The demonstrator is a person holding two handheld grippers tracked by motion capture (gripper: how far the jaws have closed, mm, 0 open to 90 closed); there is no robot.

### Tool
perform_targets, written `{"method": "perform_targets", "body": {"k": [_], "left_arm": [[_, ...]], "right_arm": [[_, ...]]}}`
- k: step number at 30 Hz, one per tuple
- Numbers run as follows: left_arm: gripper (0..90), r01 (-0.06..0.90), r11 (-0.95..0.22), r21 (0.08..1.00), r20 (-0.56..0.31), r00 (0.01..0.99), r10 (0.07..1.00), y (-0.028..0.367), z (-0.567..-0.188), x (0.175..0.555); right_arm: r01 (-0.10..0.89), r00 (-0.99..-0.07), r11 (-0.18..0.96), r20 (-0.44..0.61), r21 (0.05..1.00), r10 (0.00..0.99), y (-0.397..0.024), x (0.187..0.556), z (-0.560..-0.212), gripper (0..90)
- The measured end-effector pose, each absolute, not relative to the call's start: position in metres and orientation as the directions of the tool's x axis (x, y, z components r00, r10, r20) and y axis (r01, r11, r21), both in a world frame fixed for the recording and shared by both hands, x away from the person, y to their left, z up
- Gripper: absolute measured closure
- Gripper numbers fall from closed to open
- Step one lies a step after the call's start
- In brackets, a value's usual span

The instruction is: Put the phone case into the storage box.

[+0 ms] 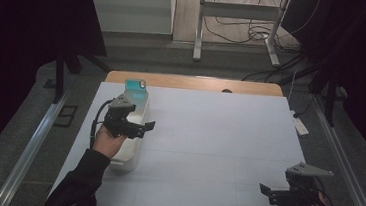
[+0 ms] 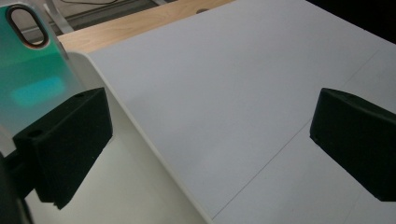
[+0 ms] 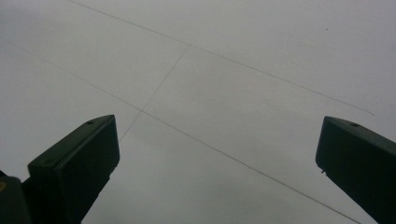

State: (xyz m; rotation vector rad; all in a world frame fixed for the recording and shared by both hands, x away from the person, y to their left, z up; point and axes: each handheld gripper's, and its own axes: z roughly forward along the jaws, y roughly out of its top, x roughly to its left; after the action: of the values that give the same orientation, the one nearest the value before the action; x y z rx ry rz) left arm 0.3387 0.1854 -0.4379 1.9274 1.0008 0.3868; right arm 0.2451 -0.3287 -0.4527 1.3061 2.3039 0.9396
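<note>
- Your left gripper (image 1: 141,128) hangs over the long white box (image 1: 129,151) at the left side of the table (image 1: 218,136). Its jaws point toward the table's middle.
- In the left gripper view its jaws are spread wide with nothing between them. The left jaw sits above the white box (image 2: 116,186), the right jaw above bare table (image 2: 224,93).
- A teal phone case (image 1: 136,85) with an oval camera cut-out sits at the far end of the box, just beyond your left gripper. In the left gripper view the phone case (image 2: 28,70) shows just behind the left jaw; whether they touch cannot be told.
- Your right gripper (image 1: 271,192) sits at the near right corner of the table, well apart from the box, pointing left.
- In the right gripper view its jaws are also spread wide, empty, over the white surface with its thin pencilled grid lines (image 3: 187,130).
- Each gripper is held in one of your hands; your left sleeve (image 1: 76,184) is dark.
</note>
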Motion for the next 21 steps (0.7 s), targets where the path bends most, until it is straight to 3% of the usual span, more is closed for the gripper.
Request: {"method": "perform_targets", "body": {"k": [21], "left_arm": [[0.0, 0.48, -0.266, 0.836, -0.119, 0.631, 0.767, 0.184, -0.438, 0.31]], "right_arm": [[0.626, -0.532, 0.372, 0.026, 0.686, 0.847, -0.328, 0.244, -0.453, 0.0]]}}
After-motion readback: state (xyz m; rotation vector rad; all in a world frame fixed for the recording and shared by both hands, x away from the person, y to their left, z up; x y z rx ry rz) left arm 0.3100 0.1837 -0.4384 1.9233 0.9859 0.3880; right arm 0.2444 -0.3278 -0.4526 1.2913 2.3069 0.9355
